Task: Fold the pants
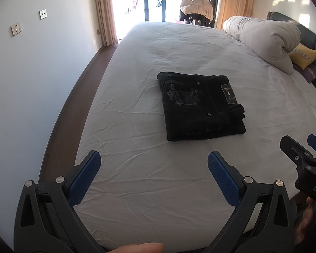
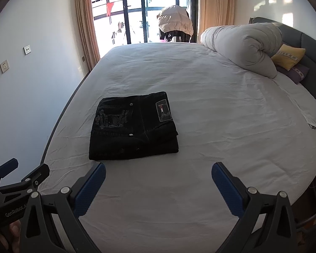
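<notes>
Black pants [image 1: 202,105] [image 2: 134,126] lie folded into a compact rectangle on the white bed sheet [image 1: 158,181] [image 2: 221,126], a label patch and grey print facing up. My left gripper [image 1: 154,160] is open, hovering over bare sheet short of the pants' near edge. My right gripper [image 2: 158,171] is open too, its left blue pad [image 2: 90,189] just short of the pants' near edge. Neither holds anything. In the left wrist view the right gripper [image 1: 303,147] shows at the right edge. In the right wrist view the left gripper [image 2: 27,168] shows at the lower left.
A rolled grey duvet [image 1: 265,38] [image 2: 246,46] and a yellow pillow [image 1: 303,55] [image 2: 288,57] sit at the headboard on the right. A wall with sockets [image 1: 16,29] runs along the left past a strip of floor. A balcony door [image 2: 145,10] with curtains stands beyond the bed.
</notes>
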